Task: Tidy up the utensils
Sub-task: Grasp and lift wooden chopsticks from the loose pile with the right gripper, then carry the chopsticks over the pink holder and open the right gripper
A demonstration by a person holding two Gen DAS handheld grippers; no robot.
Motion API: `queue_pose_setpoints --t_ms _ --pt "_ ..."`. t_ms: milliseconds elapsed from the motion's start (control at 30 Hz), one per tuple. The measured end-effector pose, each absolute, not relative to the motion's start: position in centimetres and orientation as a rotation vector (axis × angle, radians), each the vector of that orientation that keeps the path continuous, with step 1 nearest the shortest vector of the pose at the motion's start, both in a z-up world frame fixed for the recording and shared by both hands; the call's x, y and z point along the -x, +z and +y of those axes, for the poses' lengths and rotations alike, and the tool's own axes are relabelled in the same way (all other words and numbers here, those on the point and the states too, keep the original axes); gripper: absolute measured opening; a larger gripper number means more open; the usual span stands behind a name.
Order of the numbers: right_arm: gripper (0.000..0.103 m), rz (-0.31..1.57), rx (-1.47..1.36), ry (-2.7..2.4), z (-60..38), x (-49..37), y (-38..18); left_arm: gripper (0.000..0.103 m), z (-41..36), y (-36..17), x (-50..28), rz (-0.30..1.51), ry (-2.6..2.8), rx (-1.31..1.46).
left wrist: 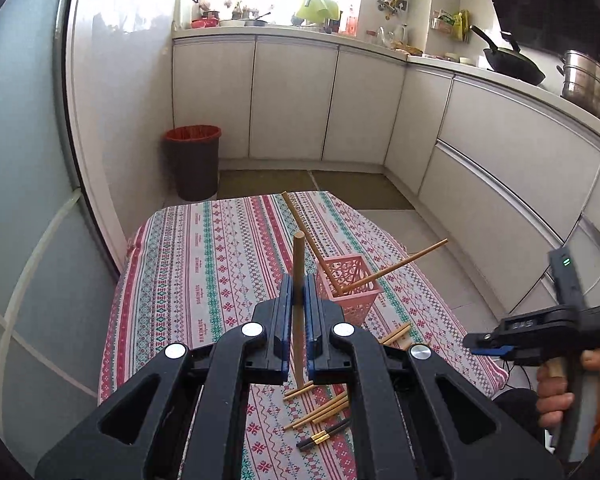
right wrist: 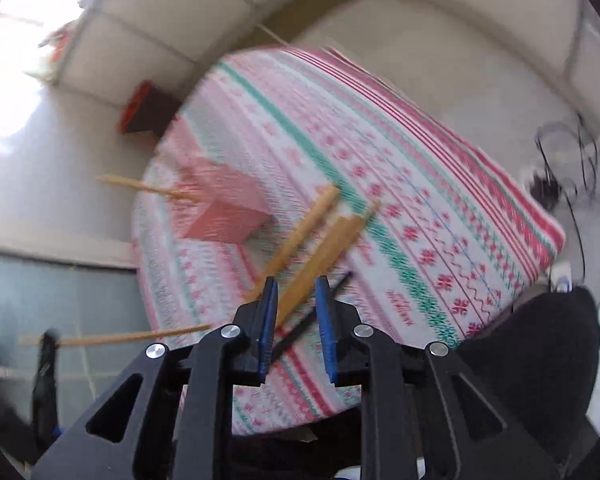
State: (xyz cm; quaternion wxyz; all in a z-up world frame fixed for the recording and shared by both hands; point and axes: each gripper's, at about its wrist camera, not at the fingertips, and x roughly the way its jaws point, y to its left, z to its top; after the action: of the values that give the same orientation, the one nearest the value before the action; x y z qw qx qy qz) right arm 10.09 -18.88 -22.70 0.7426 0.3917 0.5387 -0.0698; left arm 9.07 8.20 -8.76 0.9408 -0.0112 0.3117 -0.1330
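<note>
On the tabletop (left wrist: pixel 204 264), under a striped red, green and white patterned cloth (left wrist: pixel 236 240), a pink slotted basket (left wrist: pixel 352 280) is standing upright with two wooden chopsticks (left wrist: pixel 396 266) leaning out of it, one tilting toward the far edge and one toward the right; nearer the camera, loose wooden chopsticks (left wrist: pixel 320 410) are lying on the cloth, with a dark pair banded in gold (left wrist: pixel 324 434) lying closest of all, and two more wooden ones (left wrist: pixel 396 334) are lying just beside the basket's base. The left gripper (left wrist: pixel 299 292) is pinching a single wooden chopstick (left wrist: pixel 299 264) between its blue fingers (left wrist: pixel 286 300), which are pressing tight on it; the stick is standing nearly upright in the left wrist view, its rounded end sticking up above the fingertips and its other end hanging above the loose sticks. The right gripper (right wrist: pixel 296 300), held in a hand (left wrist: pixel 556 392) off the table's right side, is hovering above the loose chopsticks with its fingers (right wrist: pixel 269 320) spread a little apart and nothing pressed between them; the right wrist view is blurred, so the wooden sticks (right wrist: pixel 320 248) and a dark stick (right wrist: pixel 312 316) seen past the fingers are appearing smeared. A dark bin with a red liner (left wrist: pixel 192 160) is standing on the floor beyond the table.
</note>
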Motion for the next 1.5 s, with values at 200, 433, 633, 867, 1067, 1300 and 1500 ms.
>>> queue_pose_setpoints --t_ms 200,433,633,867,1067,1300,1500 --pt "0.021 1.244 -0.999 -0.351 -21.5 -12.3 -29.9 0.005 8.8 -9.3 -9.2 0.611 -0.282 0.042" --pt "0.021 1.25 -1.004 -0.498 -21.9 -15.2 -31.7 0.005 9.9 -10.0 -10.0 0.586 -0.307 0.085" --pt "0.018 1.292 -0.936 -0.635 -21.2 -16.9 -32.3 0.005 11.0 -10.1 -10.8 0.579 -0.336 0.12" --pt "0.015 1.288 -0.859 -0.72 -18.8 -18.7 -32.1 0.005 11.5 -10.5 -11.2 0.587 -0.338 0.144" --pt "0.011 1.201 -1.028 -0.635 -20.1 -16.9 -32.2 0.005 11.8 -11.0 -11.6 0.609 -0.313 0.165" --pt "0.011 1.083 -1.031 -0.446 -21.5 -14.1 -27.7 0.005 11.2 -9.9 -10.6 0.595 -0.28 0.151" --pt "0.005 0.965 -0.901 -0.306 -20.8 -11.6 -21.4 0.005 10.1 -8.2 -9.4 0.576 -0.261 0.134"
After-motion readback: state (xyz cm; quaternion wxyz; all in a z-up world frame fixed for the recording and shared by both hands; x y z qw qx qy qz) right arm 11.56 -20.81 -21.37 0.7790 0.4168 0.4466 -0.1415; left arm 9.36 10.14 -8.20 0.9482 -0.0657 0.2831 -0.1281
